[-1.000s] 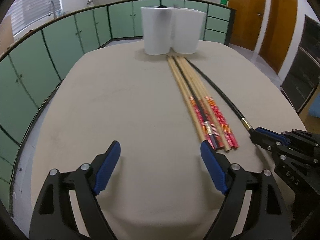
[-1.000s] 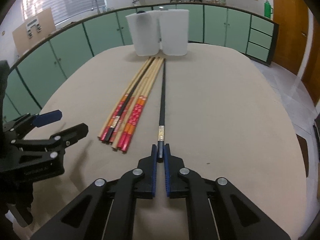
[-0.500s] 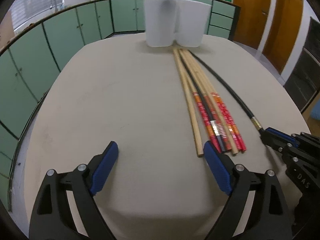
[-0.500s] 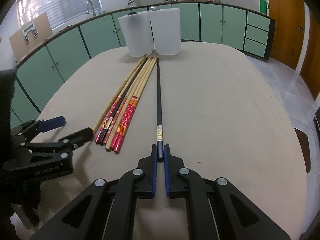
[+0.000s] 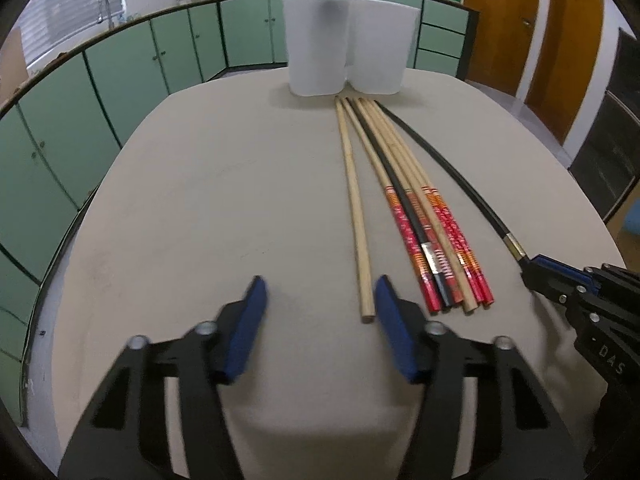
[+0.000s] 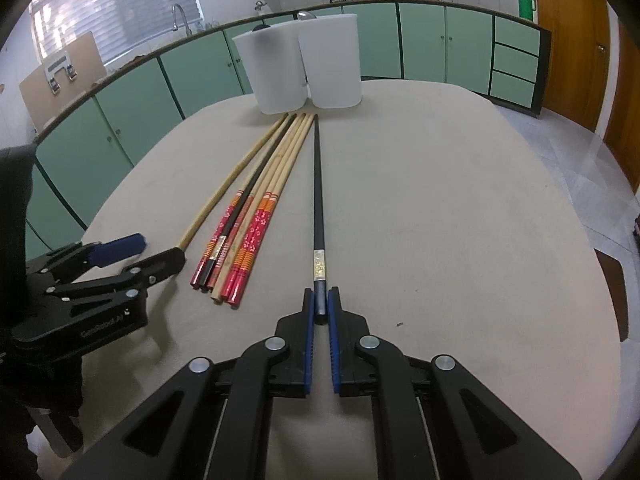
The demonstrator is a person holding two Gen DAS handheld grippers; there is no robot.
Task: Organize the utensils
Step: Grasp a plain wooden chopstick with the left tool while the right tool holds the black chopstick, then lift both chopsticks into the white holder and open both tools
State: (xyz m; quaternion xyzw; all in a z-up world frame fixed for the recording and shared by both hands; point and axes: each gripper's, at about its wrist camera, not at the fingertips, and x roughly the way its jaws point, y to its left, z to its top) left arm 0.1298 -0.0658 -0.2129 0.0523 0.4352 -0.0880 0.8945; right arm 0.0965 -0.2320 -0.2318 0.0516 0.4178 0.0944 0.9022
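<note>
Two white tubs [image 5: 316,48] [image 6: 280,72] stand at the far end of the beige table [image 5: 200,220]. Before them lie a plain wooden chopstick [image 5: 354,200] [image 6: 224,196], a bundle of red-ended and black chopsticks [image 5: 424,232] [image 6: 248,224], and a long black chopstick [image 5: 452,172] [image 6: 317,184]. My left gripper [image 5: 320,292] [image 6: 148,252] is closing. The plain chopstick's near end lies just inside its right pad, with no pad pressing on it. My right gripper [image 6: 320,300] [image 5: 536,272] is shut on the black chopstick's near end, low over the table.
Dark utensil tops poke out of the tubs. Green cabinets [image 5: 120,80] curve around the table's far and left sides, and wooden doors [image 5: 496,28] stand at the right. The table's rounded edge runs close on the left and right.
My left gripper's jaws have narrowed and shifted right, so the plain chopstick's end now sits between them. The right gripper has stayed shut on the black chopstick.
</note>
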